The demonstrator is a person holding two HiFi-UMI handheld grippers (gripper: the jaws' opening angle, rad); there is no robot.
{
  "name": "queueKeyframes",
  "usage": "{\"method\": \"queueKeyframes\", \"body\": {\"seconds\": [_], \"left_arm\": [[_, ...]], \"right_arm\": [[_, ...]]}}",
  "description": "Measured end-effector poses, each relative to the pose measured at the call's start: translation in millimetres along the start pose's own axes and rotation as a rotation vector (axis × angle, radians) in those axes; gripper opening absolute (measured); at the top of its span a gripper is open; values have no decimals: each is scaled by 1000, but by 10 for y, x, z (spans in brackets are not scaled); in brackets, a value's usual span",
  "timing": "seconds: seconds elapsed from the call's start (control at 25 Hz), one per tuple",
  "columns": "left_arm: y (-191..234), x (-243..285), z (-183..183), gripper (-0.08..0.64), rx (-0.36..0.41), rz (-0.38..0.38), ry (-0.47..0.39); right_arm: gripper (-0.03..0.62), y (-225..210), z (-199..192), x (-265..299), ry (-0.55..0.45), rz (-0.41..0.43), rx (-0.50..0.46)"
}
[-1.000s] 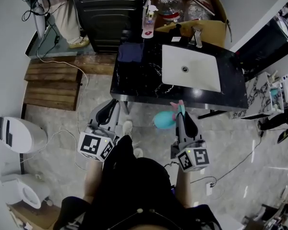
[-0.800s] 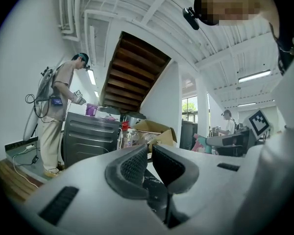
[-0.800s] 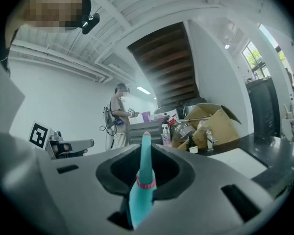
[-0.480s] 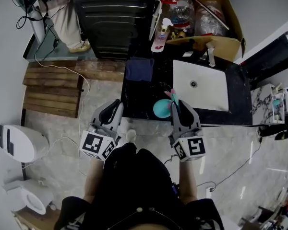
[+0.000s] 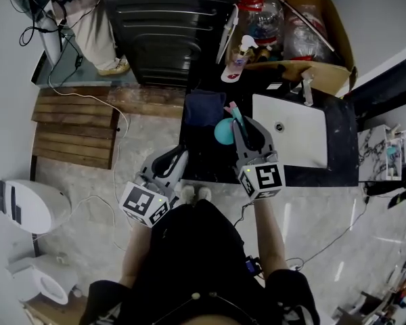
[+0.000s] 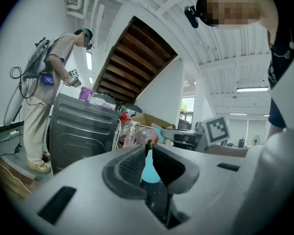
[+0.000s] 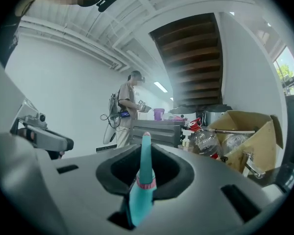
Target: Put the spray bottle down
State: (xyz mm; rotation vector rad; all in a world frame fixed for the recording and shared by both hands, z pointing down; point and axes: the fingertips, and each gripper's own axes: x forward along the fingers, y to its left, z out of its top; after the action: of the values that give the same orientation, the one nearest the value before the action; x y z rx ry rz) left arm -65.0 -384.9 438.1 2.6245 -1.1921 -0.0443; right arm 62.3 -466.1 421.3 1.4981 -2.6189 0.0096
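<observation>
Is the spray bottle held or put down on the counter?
Held. The right gripper is shut on the teal spray bottle over the black counter; whether it touches the counter, I cannot tell.

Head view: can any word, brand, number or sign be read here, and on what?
No readable text anywhere.
Label on the small clear pump bottle: too blurred to read.
Teal plastic spray bottle: no print shows.
Black-and-white square markers: patterns, not words.
</observation>
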Motion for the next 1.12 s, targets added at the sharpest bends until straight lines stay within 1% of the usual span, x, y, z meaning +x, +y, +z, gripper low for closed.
{"method": "queueKeyframes", "body": {"seconds": [0.16,0.32,0.64,0.84,0.96,1.12], "left_arm": [[-57,76,-49,35,-3,-22,19],[-63,122,-68,37,1,-20,43],[123,95,-32,37,11,59,41],[209,46,-4,37,4,96,32],[187,43,41,37,-14,92,17],[176,43,67,37,-9,97,9]], "right_arm": [[66,-82,-29,357,-2,19,1],[66,-131,-108,690,16,35,-3],[66,-40,-296,1127,18,123,17],[67,-15,-471,1292,54,146,41],[67,-20,-497,1314,31,139,37],[71,-23,-502,1305,30,146,48]]}}
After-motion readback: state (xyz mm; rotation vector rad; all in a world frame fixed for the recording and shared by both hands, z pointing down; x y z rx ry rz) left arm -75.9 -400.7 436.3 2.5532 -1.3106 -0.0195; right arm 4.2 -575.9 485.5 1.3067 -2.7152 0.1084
